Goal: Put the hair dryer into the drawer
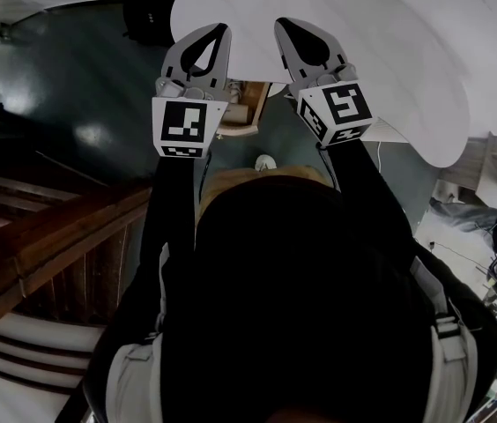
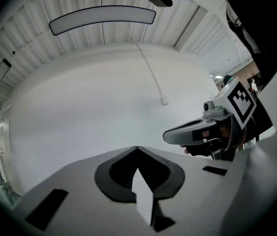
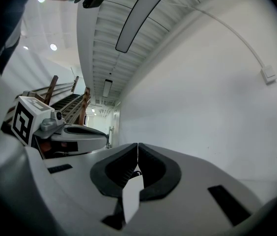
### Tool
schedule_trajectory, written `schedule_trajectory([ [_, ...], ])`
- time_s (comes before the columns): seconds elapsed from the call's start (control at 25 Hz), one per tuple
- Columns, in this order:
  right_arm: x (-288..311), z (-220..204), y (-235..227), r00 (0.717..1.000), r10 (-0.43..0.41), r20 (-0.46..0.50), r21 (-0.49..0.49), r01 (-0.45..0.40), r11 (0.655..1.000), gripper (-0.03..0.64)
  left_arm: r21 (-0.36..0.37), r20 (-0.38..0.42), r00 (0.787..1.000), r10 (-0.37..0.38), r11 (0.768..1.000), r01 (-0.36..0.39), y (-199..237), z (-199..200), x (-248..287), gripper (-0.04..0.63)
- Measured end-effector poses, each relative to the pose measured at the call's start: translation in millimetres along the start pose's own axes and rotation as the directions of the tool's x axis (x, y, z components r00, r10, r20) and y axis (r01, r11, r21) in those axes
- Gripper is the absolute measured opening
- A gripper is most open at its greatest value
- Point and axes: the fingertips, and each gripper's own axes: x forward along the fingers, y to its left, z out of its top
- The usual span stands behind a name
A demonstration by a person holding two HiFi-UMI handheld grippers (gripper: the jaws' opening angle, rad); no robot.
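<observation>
No hair dryer and no drawer shows in any view. In the head view both grippers are held side by side, pointing at a white wall (image 1: 381, 33). My left gripper (image 1: 217, 32) is shut, its jaws meeting at the tips with nothing between them, as its own view confirms: left gripper (image 2: 137, 148). My right gripper (image 1: 284, 25) is shut and empty too, and its own view shows the right gripper (image 3: 137, 145) with the tips closed together. Each gripper appears from the side in the other's view.
A wooden stair rail (image 1: 46, 227) runs along the left. A black bag (image 1: 147, 7) lies on the dark floor (image 1: 72, 86) at the wall's foot. A small wooden piece of furniture (image 1: 244, 104) stands below the grippers. A cable runs to a wall box (image 2: 163, 101).
</observation>
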Motion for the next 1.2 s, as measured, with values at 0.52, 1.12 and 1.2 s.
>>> schedule_trajectory([
  [0.52,-5.9,4.7,10.3,1.000,0.014,0.011,-0.062,-0.014,0.998,0.026,-0.003,-0.006,1.000,0.006,1.000,-0.006,0.3,-2.1,-5.8,0.015],
  [1.12,-12.3,1.5,15.8,1.000,0.020,0.007,-0.044,-0.020,0.999,0.026,-0.007,-0.008,1.000,0.007,1.000,-0.007,-3.9,-2.8,-12.1,0.015],
  [1.2,-12.9,1.6,17.5,1.000,0.022,0.006,-0.044,-0.022,0.999,0.026,-0.008,-0.008,1.000,0.005,1.000,-0.005,-4.7,-2.4,-13.3,0.015],
])
